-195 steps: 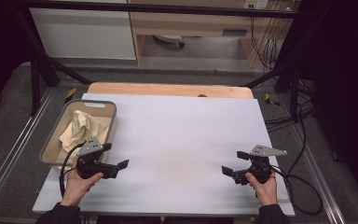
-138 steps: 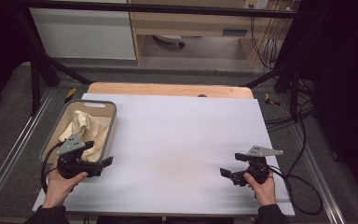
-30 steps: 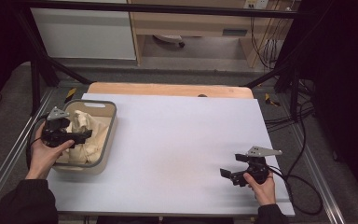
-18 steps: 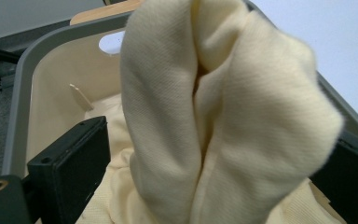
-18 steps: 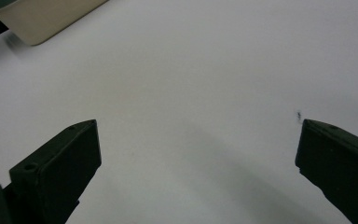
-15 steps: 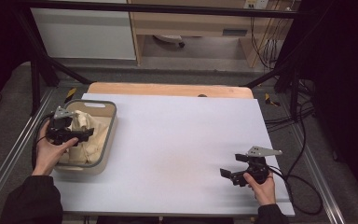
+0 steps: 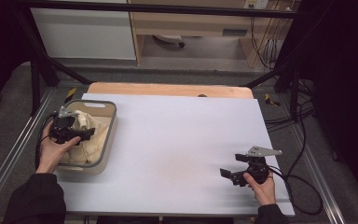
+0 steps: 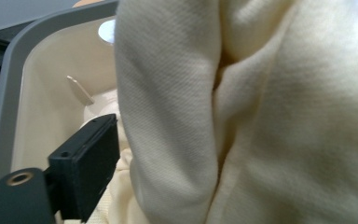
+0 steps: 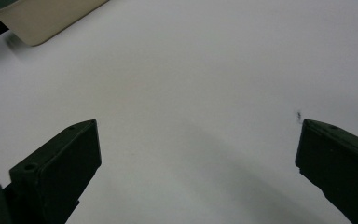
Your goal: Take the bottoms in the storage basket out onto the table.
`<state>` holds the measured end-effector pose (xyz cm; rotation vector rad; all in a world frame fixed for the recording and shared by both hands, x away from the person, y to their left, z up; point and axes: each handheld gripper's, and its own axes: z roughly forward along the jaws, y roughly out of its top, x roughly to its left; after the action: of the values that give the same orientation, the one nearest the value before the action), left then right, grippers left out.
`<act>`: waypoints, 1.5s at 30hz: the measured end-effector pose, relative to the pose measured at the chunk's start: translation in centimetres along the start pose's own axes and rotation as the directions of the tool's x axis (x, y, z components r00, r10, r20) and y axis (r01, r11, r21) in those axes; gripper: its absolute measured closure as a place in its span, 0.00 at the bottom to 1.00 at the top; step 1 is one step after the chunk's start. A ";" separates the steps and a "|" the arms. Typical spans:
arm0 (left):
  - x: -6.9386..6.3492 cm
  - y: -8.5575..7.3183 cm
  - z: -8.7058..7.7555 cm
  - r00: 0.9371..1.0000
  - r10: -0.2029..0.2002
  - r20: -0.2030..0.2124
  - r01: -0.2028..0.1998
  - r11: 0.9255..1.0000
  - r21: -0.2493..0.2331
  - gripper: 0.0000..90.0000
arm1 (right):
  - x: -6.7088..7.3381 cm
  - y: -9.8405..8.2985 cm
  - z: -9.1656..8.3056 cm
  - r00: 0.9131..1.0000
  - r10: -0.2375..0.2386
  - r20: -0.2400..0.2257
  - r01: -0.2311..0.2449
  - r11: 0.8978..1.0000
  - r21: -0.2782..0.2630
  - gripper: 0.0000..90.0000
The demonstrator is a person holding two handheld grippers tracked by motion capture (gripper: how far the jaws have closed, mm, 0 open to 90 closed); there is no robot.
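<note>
A grey-rimmed cream bin [image 7: 111, 133] stands at the table's left with a pale yellow cloth [image 7: 86, 127] bunched inside. My left gripper [image 7: 74, 133] reaches into the bin from its left side, down on the cloth. In the left gripper view a thick fold of cloth [image 8: 261, 116] lies between the jaws; one black finger [image 8: 86, 170] rests at its edge and the other is hidden behind it. The jaws have just been closing and still stand wide. My right gripper [image 7: 227, 173] rests low over the white table near the front right, open with nothing between its fingers [image 9: 198, 140].
The white table sheet [image 7: 182, 140] spreads between the two hands. A wooden strip [image 7: 168, 88] runs along the far edge. A corner of the bin [image 9: 37, 18] shows far off in the right gripper view. Cables trail off the table's right side [image 7: 303, 186].
My left hand has gone from the table's front left up into the bin and onto the cloth, edging slightly farther in over the last second. The right hand has stayed put.
</note>
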<state>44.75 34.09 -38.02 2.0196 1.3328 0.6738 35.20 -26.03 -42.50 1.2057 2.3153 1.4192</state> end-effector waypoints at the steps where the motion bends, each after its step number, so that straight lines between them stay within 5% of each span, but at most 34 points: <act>1: 0.0 0.0 0.0 1.000 0.000 0.000 0.000 1.000 0.004 0.16 | 0.0 0.0 0.0 1.000 -0.001 0.000 0.001 1.000 0.000 0.01; 20: -0.4 0.2 -0.3 1.000 0.014 -0.016 -0.014 1.000 0.013 0.59 | 0.0 0.0 0.0 1.000 0.001 0.000 -0.001 1.000 -0.001 0.01; 45: -0.9 0.3 -1.0 0.999 0.045 -0.031 -0.044 0.999 0.008 0.73 | 0.0 0.0 -0.1 1.000 0.001 -0.001 -0.001 1.000 0.000 0.01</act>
<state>43.87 33.38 -37.21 2.0572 1.3133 0.7250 35.18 -26.07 -42.45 1.2073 2.3155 1.4202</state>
